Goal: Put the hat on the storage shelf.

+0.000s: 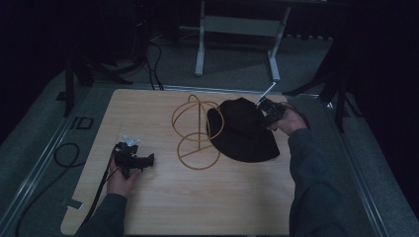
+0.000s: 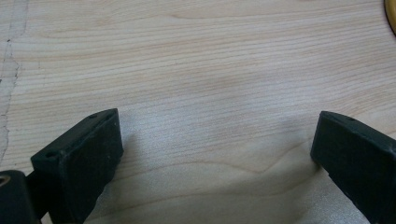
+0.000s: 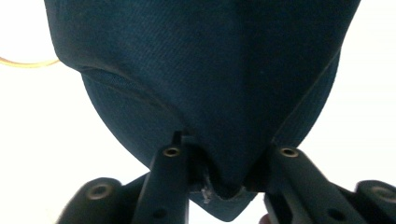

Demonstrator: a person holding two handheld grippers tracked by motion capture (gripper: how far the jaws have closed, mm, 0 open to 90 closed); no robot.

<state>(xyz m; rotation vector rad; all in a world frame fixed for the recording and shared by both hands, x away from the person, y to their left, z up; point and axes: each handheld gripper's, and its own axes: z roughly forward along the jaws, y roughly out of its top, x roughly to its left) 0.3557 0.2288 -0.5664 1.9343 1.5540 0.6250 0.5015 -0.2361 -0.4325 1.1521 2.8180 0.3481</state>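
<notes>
Pinching a fold of the black cloth wide-brimmed hat, the right gripper has its jaws clenched on the fabric: in the right gripper view the cloth bunches into a tuck between them and spreads out wide beyond their tips. That grip at the hat's far edge looks chosen so the soft hat can be lifted toward the yellow bent-wire hat stand, which rises just past the hat on the side away from the jaws. The hat lies on the pale wooden desk, its brim touching or overlapping the stand's hoops. The left gripper rests near the desk surface, jaws released and wide apart with only bare wood between them, probably waiting to steady the stand.
</notes>
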